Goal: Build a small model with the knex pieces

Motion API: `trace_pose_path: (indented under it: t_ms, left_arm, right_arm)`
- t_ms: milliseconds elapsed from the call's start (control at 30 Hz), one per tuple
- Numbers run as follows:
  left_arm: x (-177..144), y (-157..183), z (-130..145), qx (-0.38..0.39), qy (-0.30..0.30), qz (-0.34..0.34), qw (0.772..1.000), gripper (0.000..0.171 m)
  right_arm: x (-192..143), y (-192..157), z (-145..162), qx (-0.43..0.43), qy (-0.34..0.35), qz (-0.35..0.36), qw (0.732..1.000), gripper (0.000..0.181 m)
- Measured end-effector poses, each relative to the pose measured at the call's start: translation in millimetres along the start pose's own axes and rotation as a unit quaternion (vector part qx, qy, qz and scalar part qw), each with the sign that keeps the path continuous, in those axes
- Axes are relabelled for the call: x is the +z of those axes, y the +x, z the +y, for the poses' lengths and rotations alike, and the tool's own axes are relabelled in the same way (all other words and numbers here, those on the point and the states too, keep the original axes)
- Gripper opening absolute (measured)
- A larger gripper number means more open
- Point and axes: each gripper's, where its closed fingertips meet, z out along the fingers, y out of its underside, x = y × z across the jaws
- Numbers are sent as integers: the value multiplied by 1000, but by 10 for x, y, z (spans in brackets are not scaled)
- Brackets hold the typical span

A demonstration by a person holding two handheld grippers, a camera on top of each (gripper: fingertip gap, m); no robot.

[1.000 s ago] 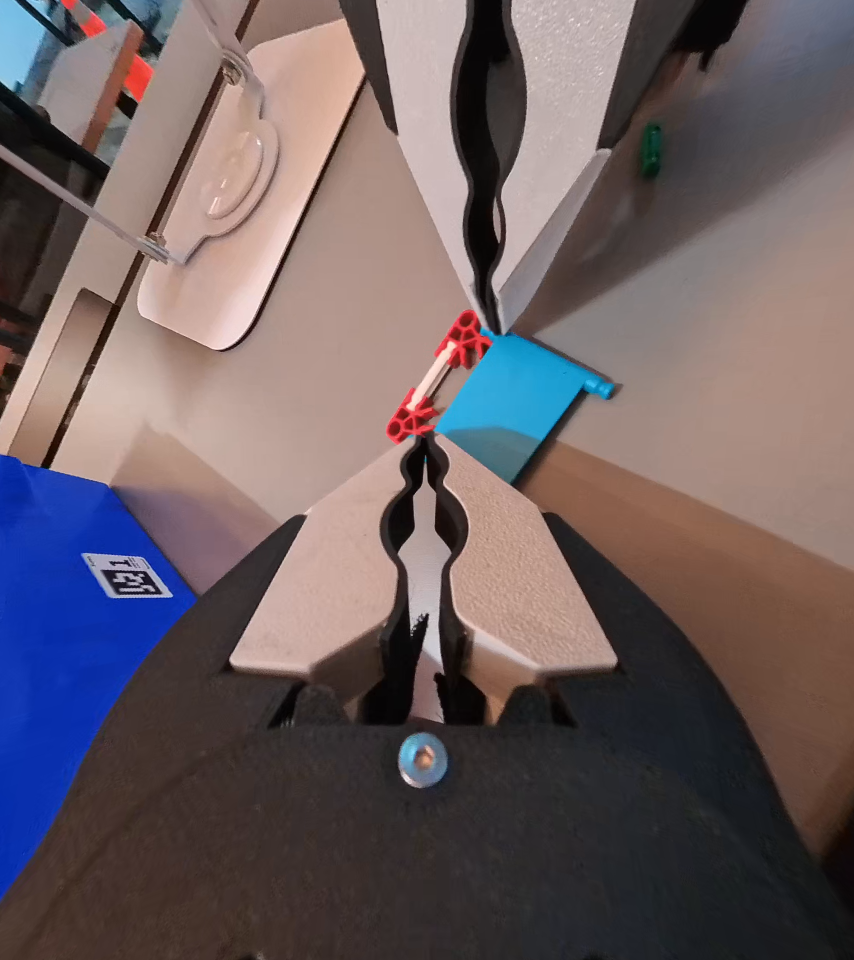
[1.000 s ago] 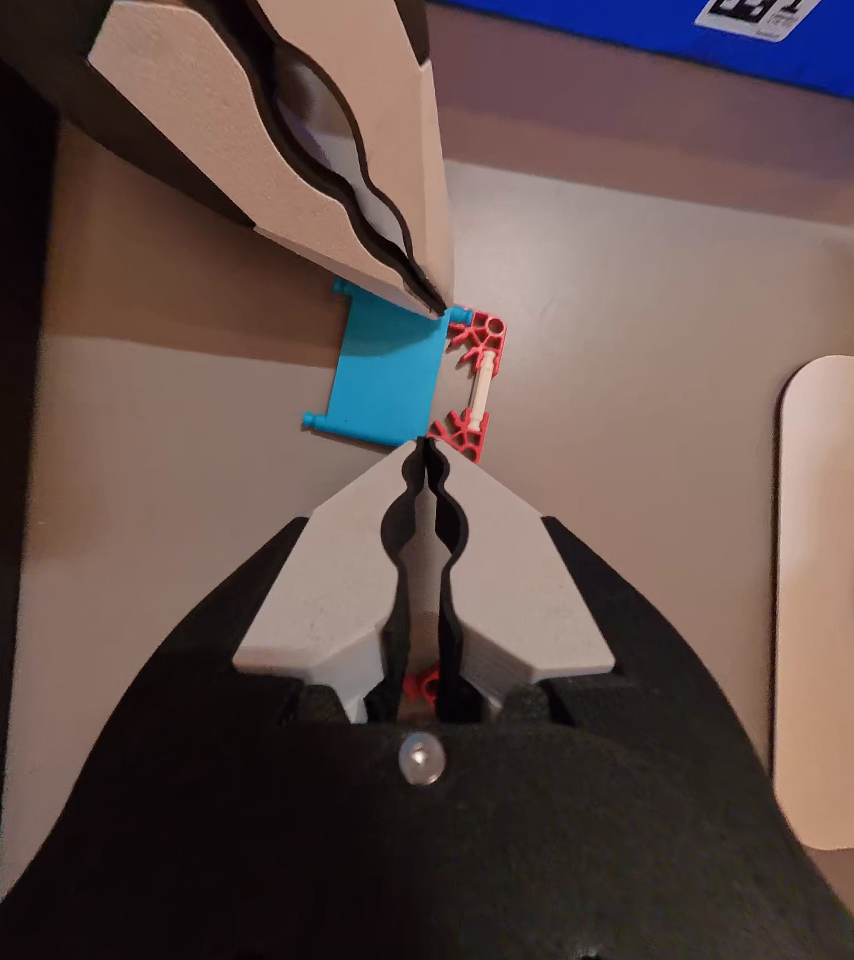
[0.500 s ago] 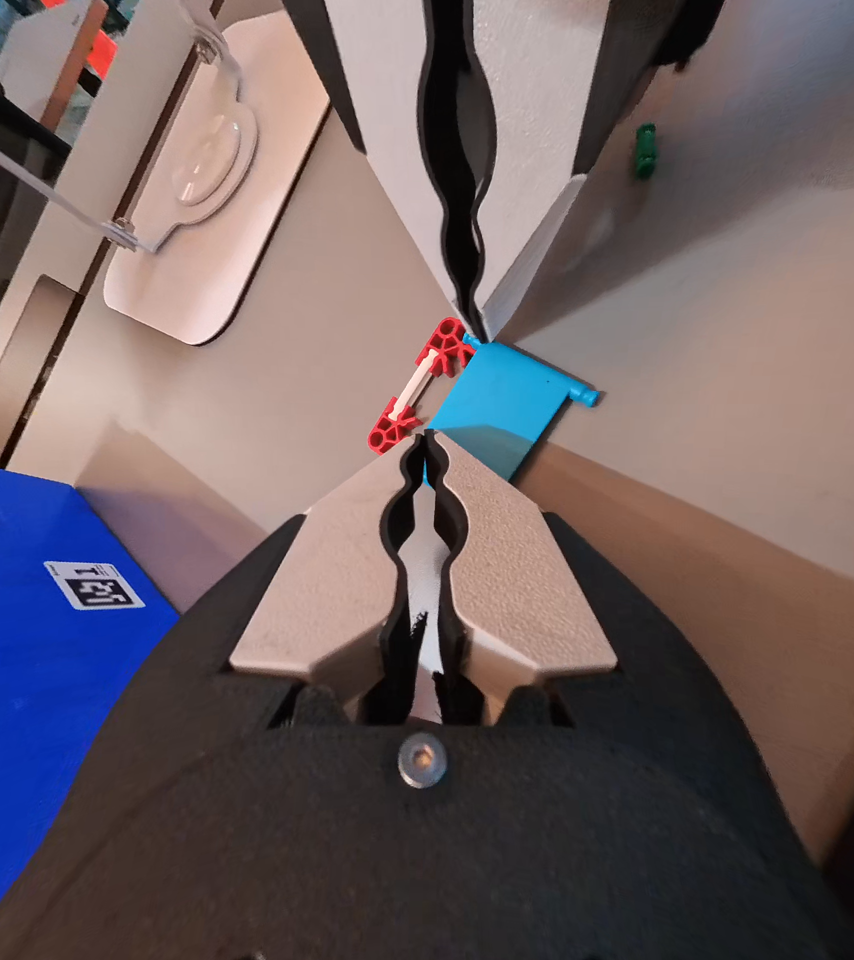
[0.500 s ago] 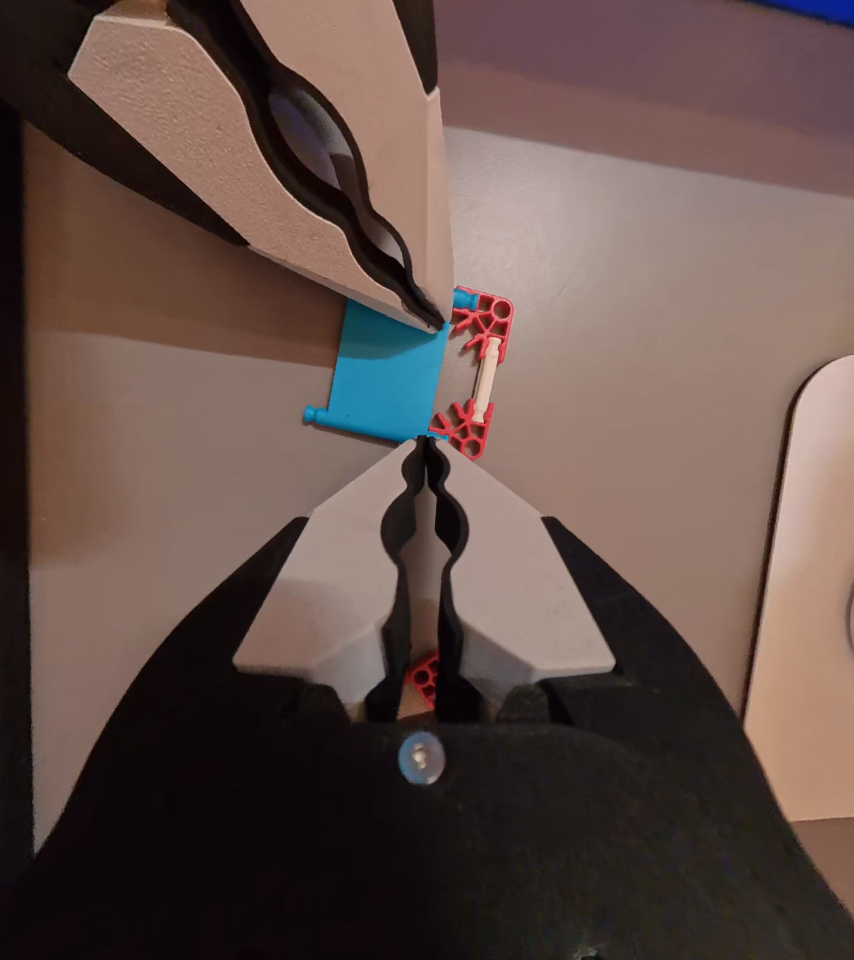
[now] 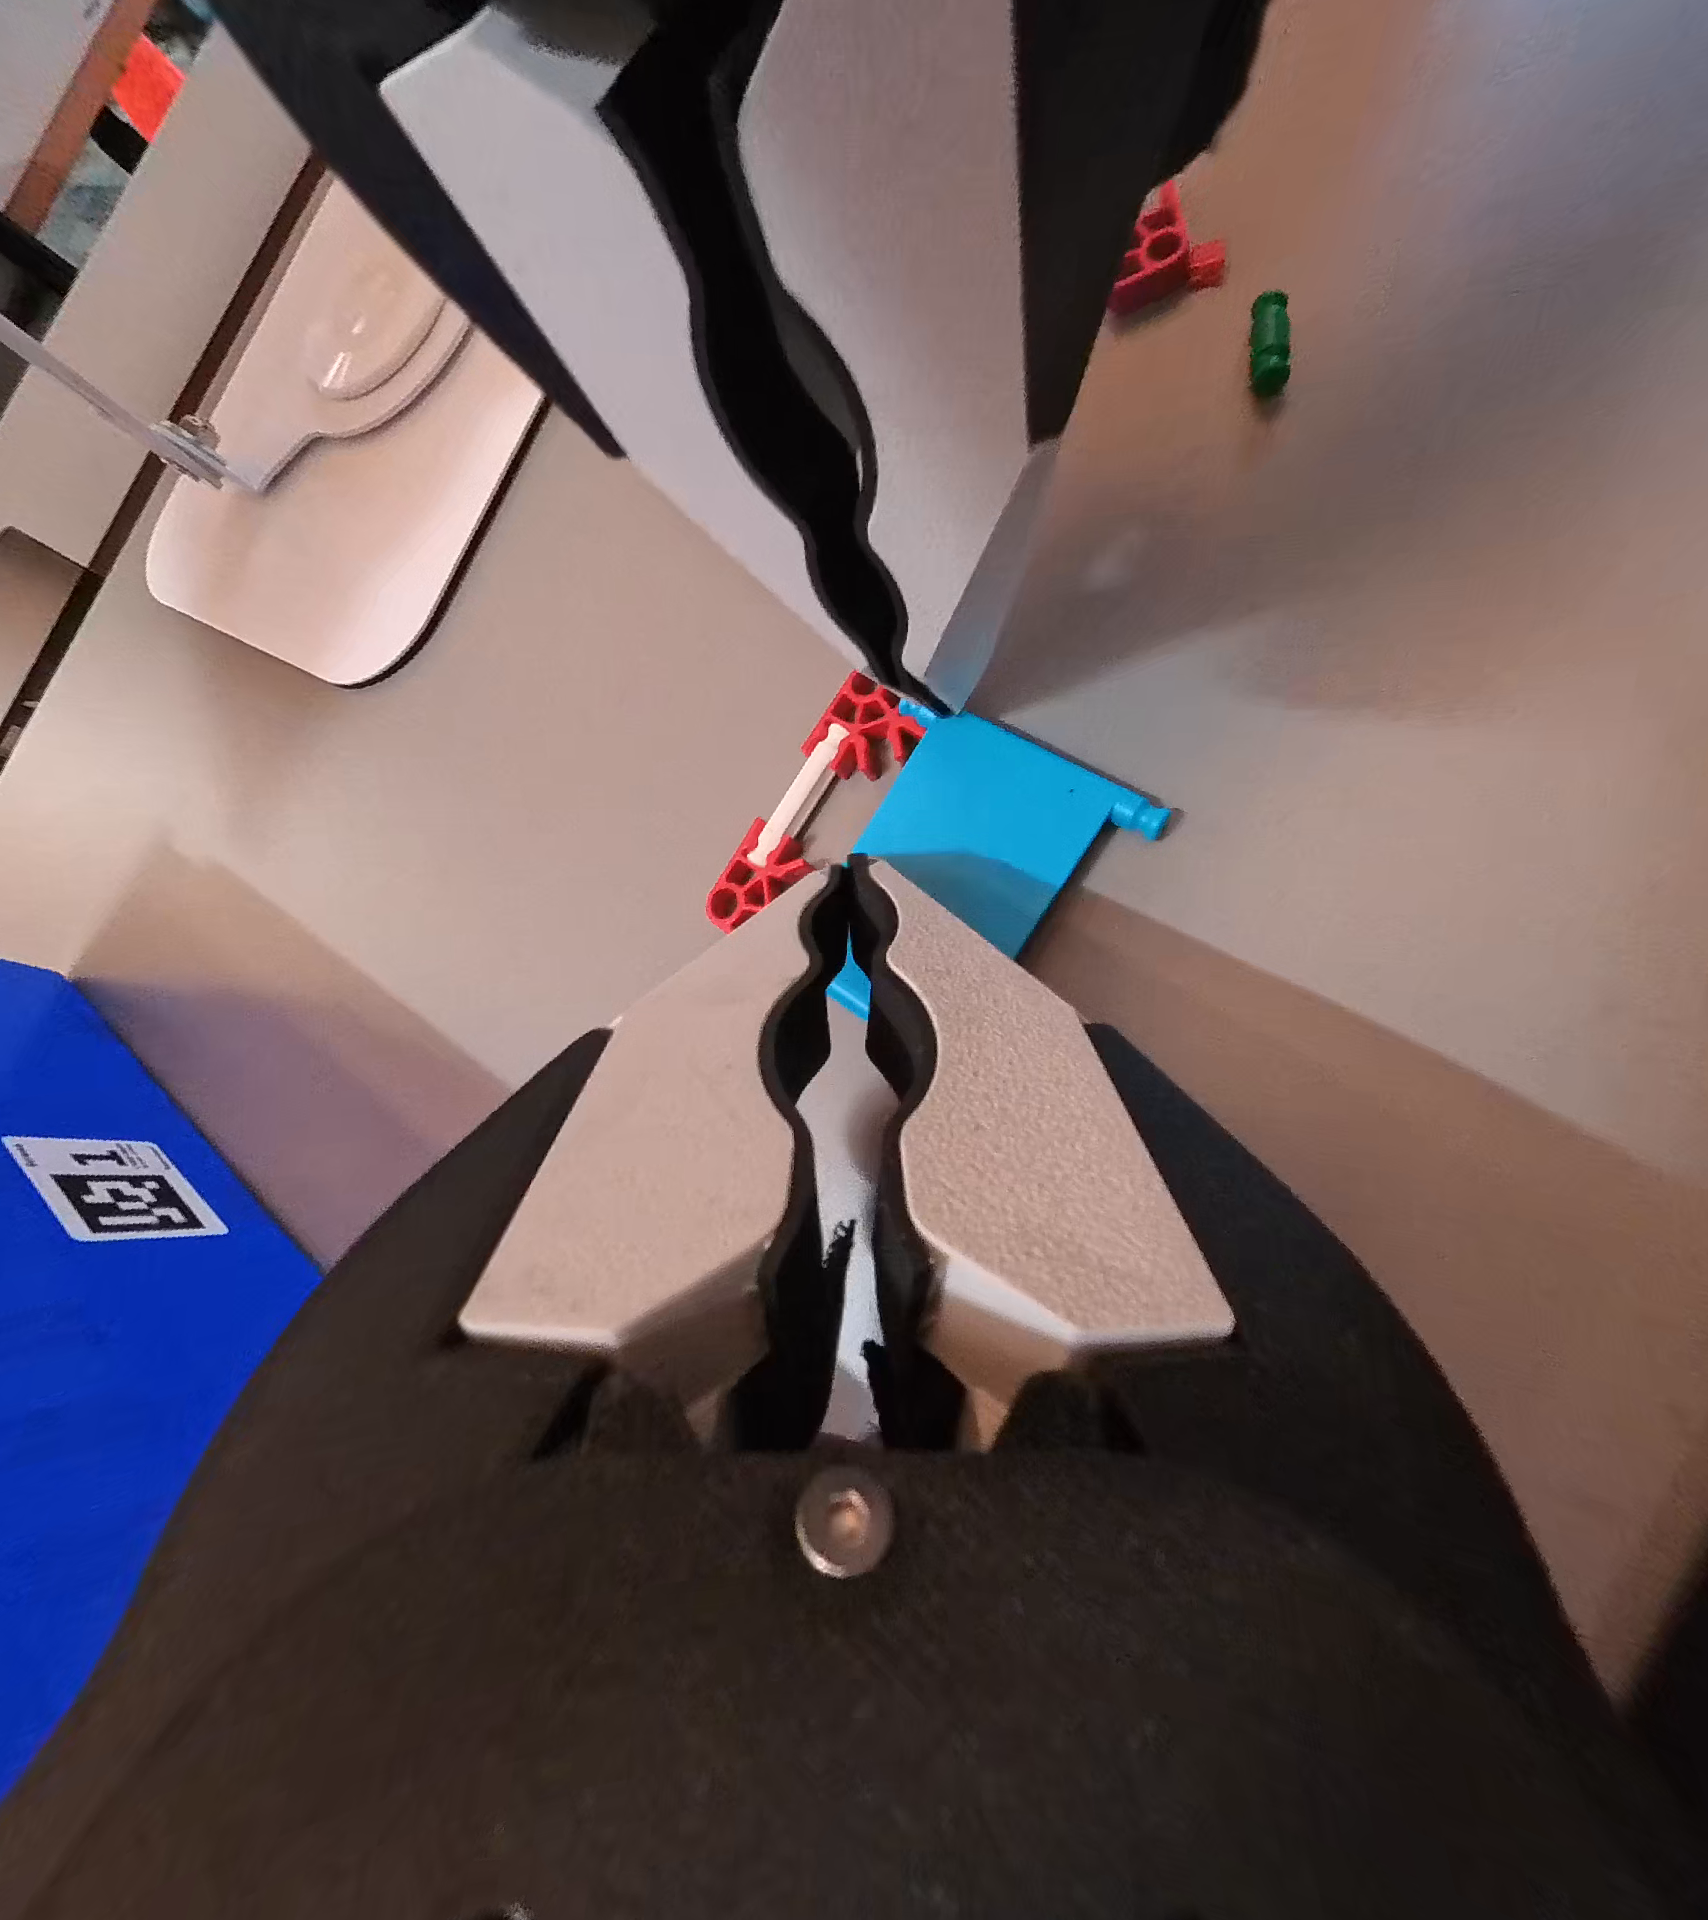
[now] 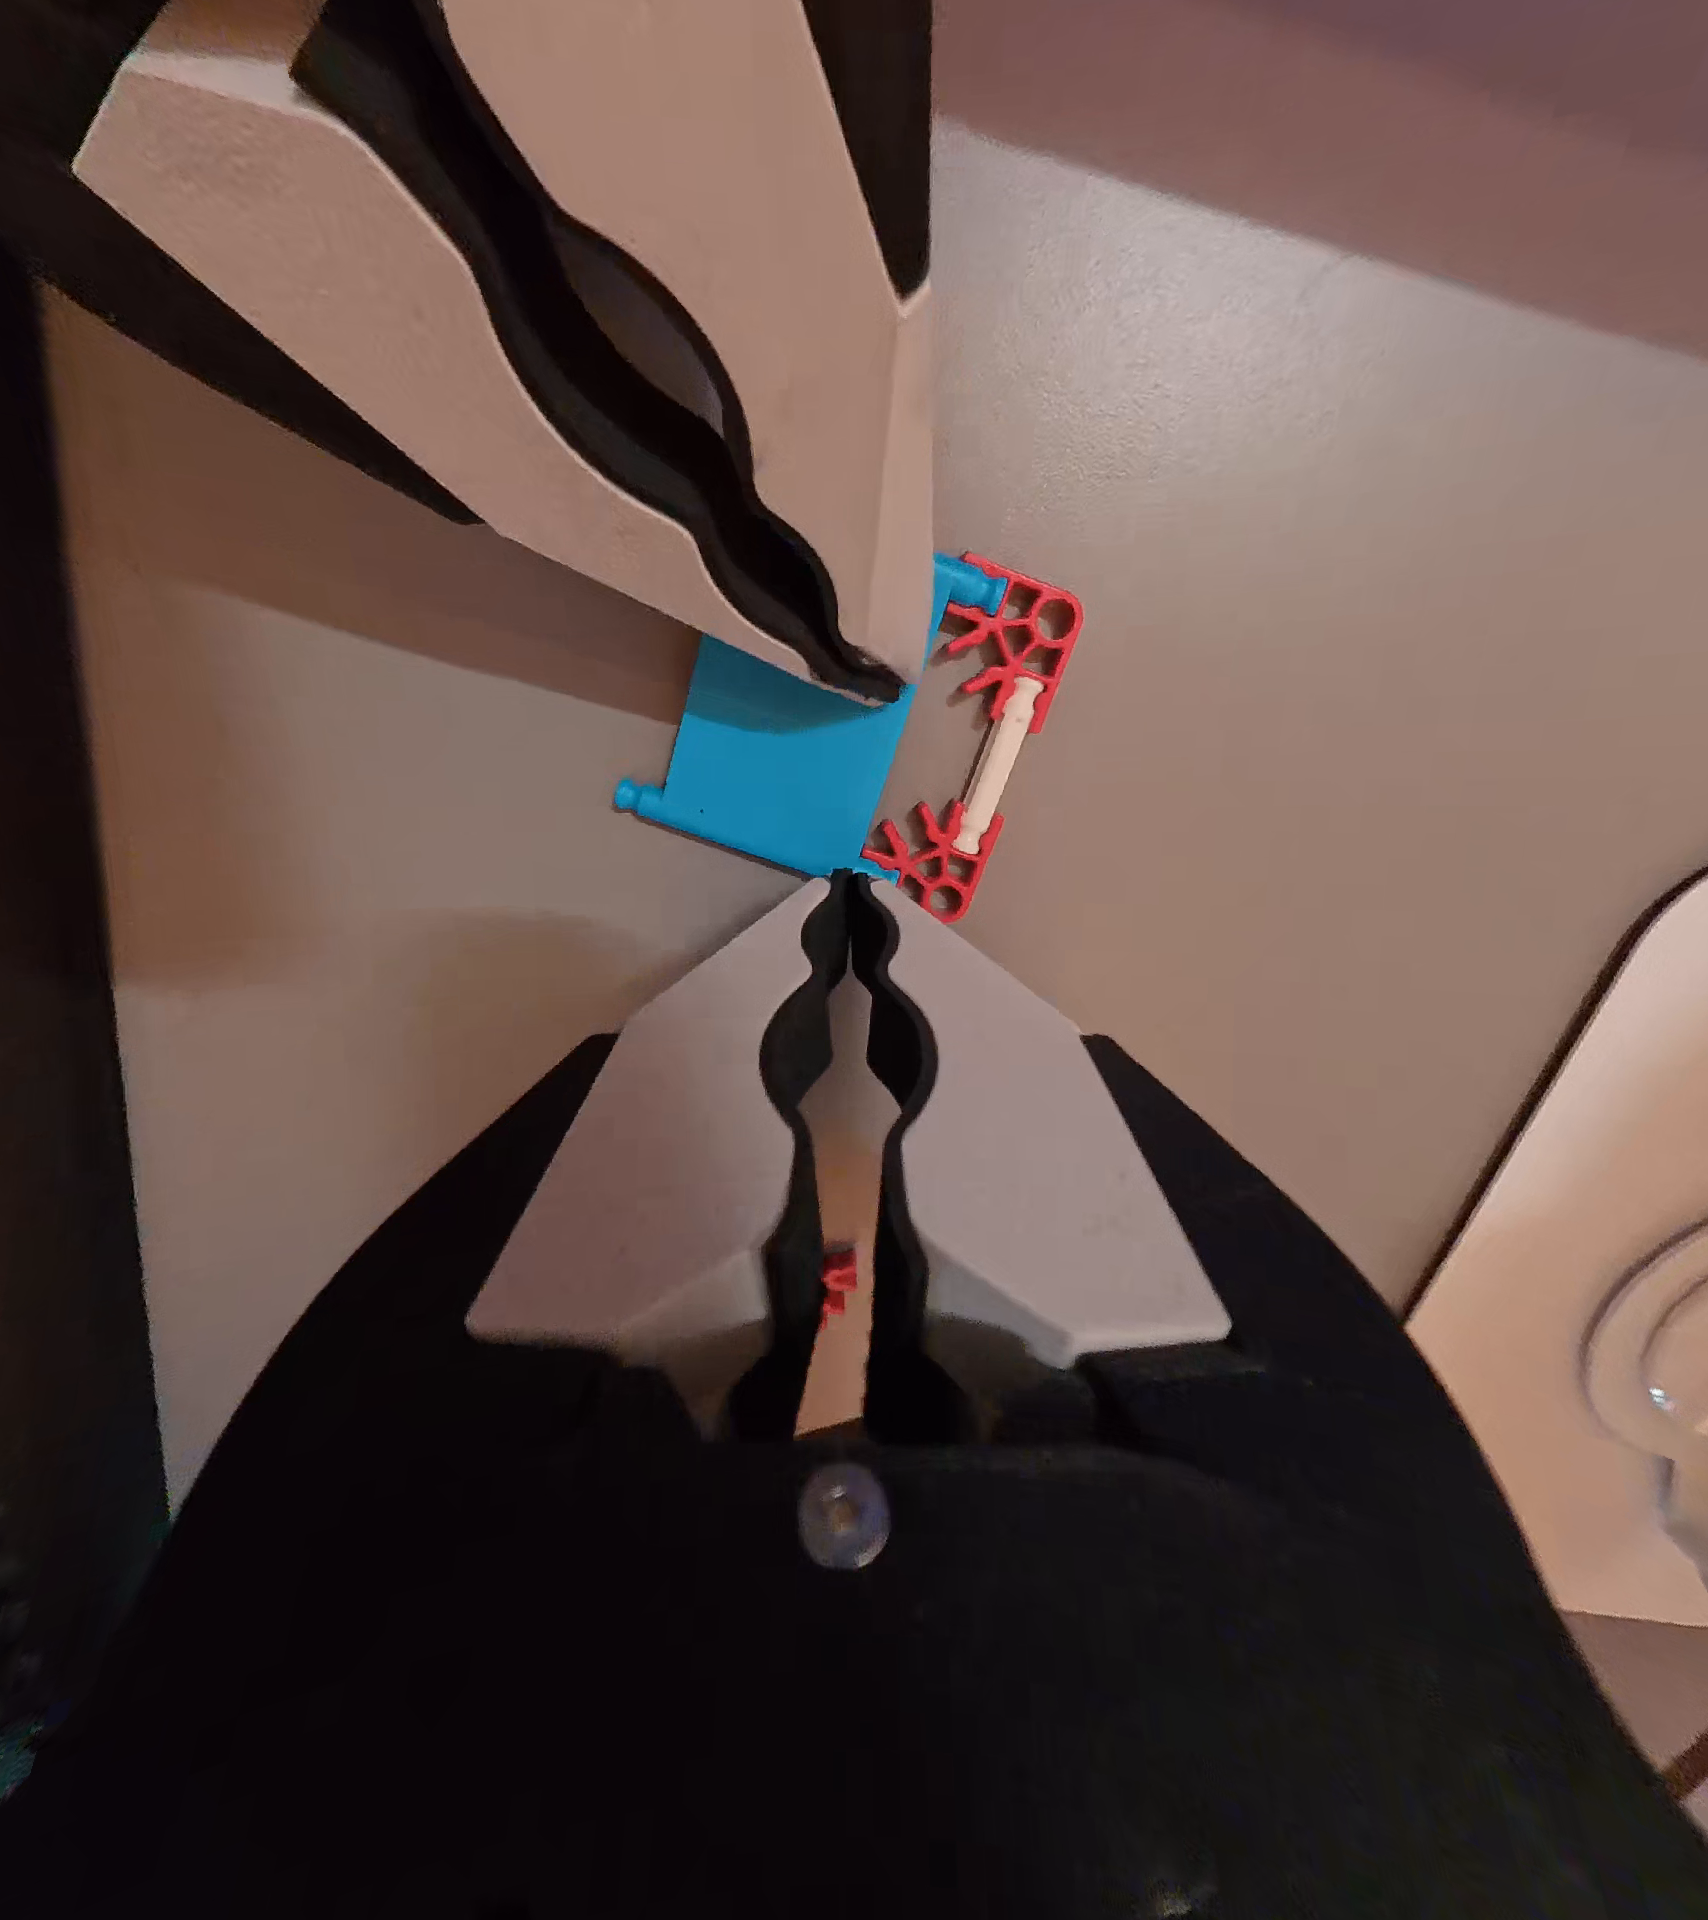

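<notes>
A light-blue flat panel (image 5: 985, 821) is joined along one edge to two red connectors (image 5: 865, 722) linked by a white rod (image 5: 803, 795). My left gripper (image 5: 845, 868) is shut on the panel's near corner beside one red connector. My right gripper (image 6: 848, 878) is shut on the opposite corner of the same panel (image 6: 777, 779), next to the other red connector (image 6: 938, 862). Each gripper shows in the other's view, coming in from the top with its tips on the panel. I cannot tell whether the panel touches the table.
A loose red connector (image 5: 1162, 255) and a green peg (image 5: 1268, 343) lie on the grey table behind. A blue box (image 5: 19, 1351) with a tag stands at left. A white board with a clear dome (image 6: 1608, 1247) lies to the right of the panel. Both grippers' tips are close together, under 4 cm apart. My right gripper's tips are some 8 centimeters from the green peg (image 5: 1268, 343).
Both grippers stay shut on the blue panel. The panel with its red pieces has turned a little and looks nearer. The loose red connector has come into the left wrist view.
</notes>
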Motion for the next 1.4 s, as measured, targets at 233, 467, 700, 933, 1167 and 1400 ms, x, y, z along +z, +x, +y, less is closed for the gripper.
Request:
trace_pose_path:
  t_ms: [233, 467, 700, 933, 1167, 1400]
  left_arm:
    - [6, -2, 11, -10, 2, 3, 1000, 0]
    - [7, -2, 13, -11, 7, 4, 1000, 0]
    - [-50, -4, 2, -6, 25, 2, 1000, 0]
    - [-261, -110, 20, 7, 24, -30, 999, 0]
    - [-165, -36, 275, 3, -25, -17, 1000, 0]
    - [-219, -93, 149, -1, 6, -33, 999, 0]
  right_arm:
    - [29, 1, -20, -30, -56, -18, 998, 0]
    - [25, 4, -19, -17, -36, -21, 999, 0]
    - [-322, 176, -253, 36, 131, -9, 991, 0]
    - [-205, 225, -466, -4, 140, 20, 990, 0]
    - [4, 187, -614, -30, 133, 20, 991, 0]
    - [24, 196, -575, -29, 127, 23, 991, 0]
